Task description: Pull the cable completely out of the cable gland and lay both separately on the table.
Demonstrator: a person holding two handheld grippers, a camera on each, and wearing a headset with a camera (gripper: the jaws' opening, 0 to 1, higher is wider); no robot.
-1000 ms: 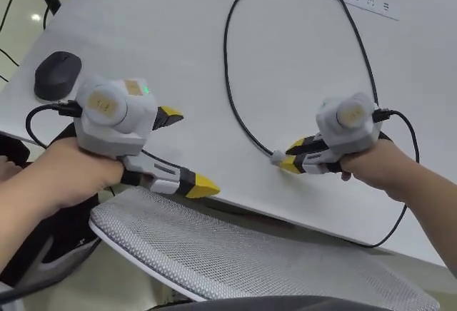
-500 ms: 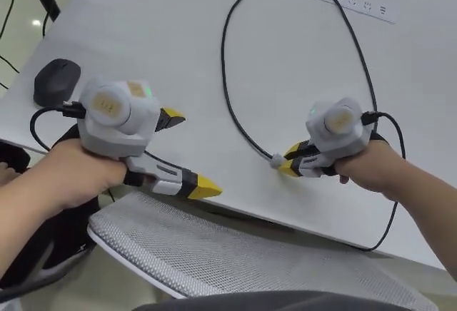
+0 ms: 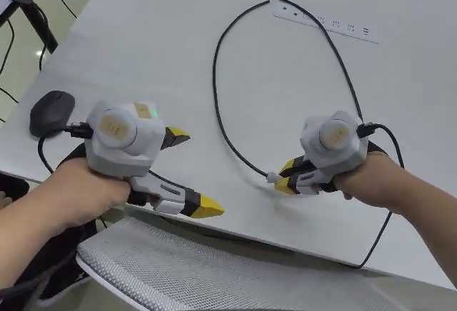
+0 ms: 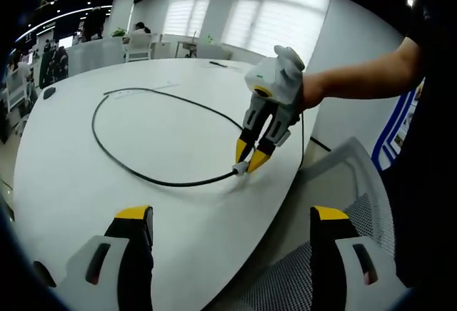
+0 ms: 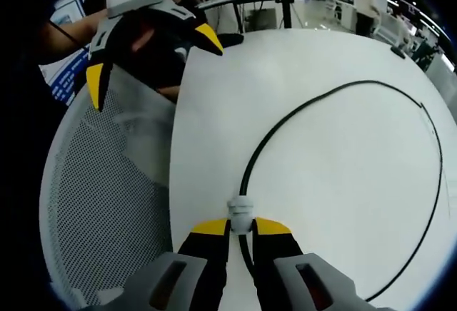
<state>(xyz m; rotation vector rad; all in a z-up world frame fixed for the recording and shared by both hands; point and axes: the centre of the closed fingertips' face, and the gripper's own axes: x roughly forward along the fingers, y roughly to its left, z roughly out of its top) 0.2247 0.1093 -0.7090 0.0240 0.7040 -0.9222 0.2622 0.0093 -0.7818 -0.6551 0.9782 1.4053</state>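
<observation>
- At the near edge of a white table (image 3: 143,40), a person holds a gripper in each hand, seated above a grey mesh chair (image 3: 214,268).
- The right gripper (image 3: 284,175) has its yellow-tipped jaws drawn to a narrow gap about the white gland (image 3: 272,177), which juts out past the tips.
- Seen from the right gripper view, the gland (image 5: 240,211) sits between the tips of the right gripper (image 5: 243,229), and a short stretch of black line runs back between the jaws.
- The black cable (image 3: 214,97) is still threaded in the gland; from there it sweeps away in a wide loop that lies flat on the table.
- The loop's far side passes just beside a white power strip (image 3: 325,22) at the table's back.
- Whether the gland touches the tabletop cannot be told; it is low, close to the table's near edge.
- The left gripper (image 3: 194,172) has its jaws spread wide and grips nothing; it hangs over the table's edge and the chair, well apart from the gland.
- From the left gripper view, the left gripper (image 4: 230,218) faces the right gripper (image 4: 250,161), the gland (image 4: 240,170) at its tips and the cable (image 4: 96,133) curving off behind.
- The right gripper view shows the left gripper (image 5: 152,60) above the chair (image 5: 107,197), and the cable (image 5: 285,125) arcing over the table.
- A black mouse (image 3: 50,111) lies at the table's left edge, beyond the left hand.
</observation>
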